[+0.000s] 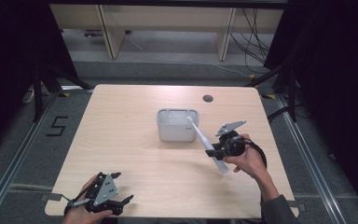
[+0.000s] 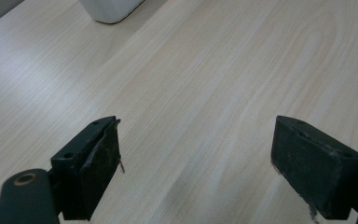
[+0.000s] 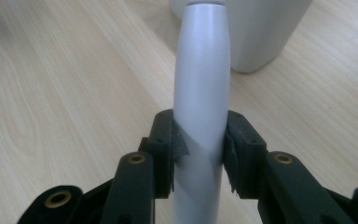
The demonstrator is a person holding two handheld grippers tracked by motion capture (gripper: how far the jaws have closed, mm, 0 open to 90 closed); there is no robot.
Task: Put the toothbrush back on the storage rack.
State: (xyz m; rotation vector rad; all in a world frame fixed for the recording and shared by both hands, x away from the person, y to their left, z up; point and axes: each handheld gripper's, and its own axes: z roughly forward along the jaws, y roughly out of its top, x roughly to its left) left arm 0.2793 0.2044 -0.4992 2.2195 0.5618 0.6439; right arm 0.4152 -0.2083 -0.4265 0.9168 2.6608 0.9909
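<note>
Nearest the high camera, at about seven o'clock on the table [image 1: 135, 116], sits the left gripper [image 1: 121, 189], held in one hand at the near edge. Its two jaws stand wide apart with nothing between them; the left gripper view shows only bare wood under the gap, and the jaws touch no object.

Counted up: two grippers, one white stick, one white tub, one table.

At about four o'clock the right gripper [image 1: 216, 150] is held by the other hand [image 1: 249, 158]. Its jaws are clamped on the white stick [image 1: 205, 142], one pad pressing each side of the shaft, as the right gripper view shows plainly [image 3: 200, 93]. They grip it low on its length, with a short tail sticking out toward the near edge and the longer part rising toward eleven o'clock. That stick is tilted, not upright, and its thin upper tip lies over the right-hand rim of the white tub [image 1: 177, 125]; whether it touches the rim cannot be told.

Standing just past the table's centre toward twelve o'clock, the tub is open at the top. Well apart from the left gripper, it is near the right one.
</note>
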